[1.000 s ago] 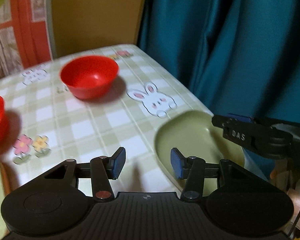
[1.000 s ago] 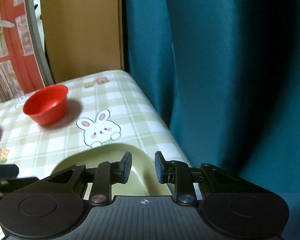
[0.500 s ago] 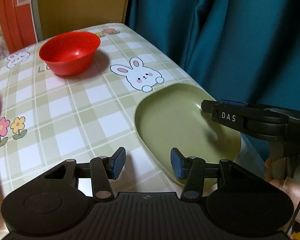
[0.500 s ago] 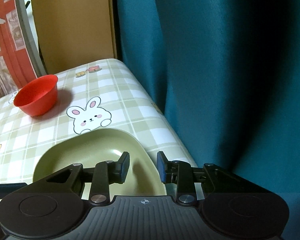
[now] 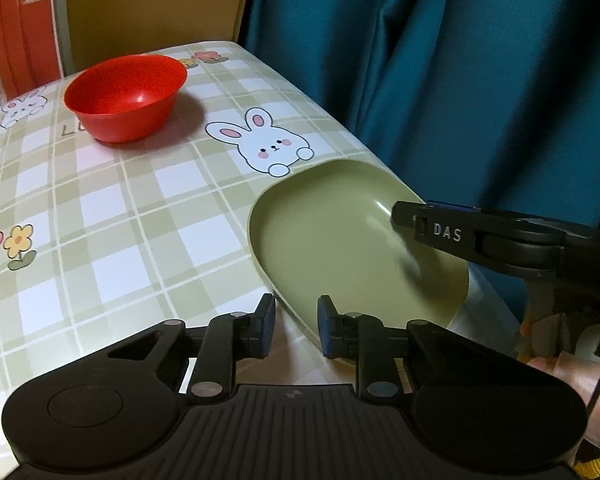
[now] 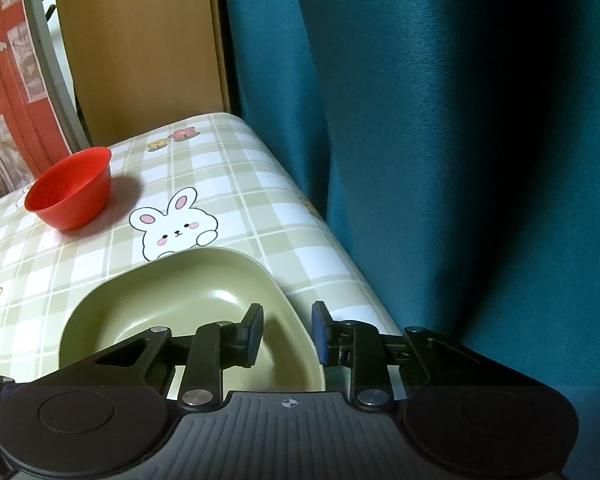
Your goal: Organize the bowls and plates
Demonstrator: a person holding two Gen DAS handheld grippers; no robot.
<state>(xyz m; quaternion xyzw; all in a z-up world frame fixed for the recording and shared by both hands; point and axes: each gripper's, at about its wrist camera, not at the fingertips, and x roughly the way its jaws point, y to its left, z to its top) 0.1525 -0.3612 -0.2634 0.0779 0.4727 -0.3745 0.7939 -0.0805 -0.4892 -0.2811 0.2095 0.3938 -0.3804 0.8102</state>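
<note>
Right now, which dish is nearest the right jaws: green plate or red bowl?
The green plate: the right gripper straddles its near rim at the table's curtain-side edge. The red bowl sits at the far end, beyond the bunny print.

A table (image 5: 112, 216) covered in green-and-white check oilcloth printed with rabbits and flowers carries two dishes: an olive-green plate (image 5: 340, 240) at its curtain-side edge, directly ahead of the left gripper (image 5: 293, 326), and a red bowl (image 5: 126, 96) standing upright farther ahead, well apart from the plate.
</note>
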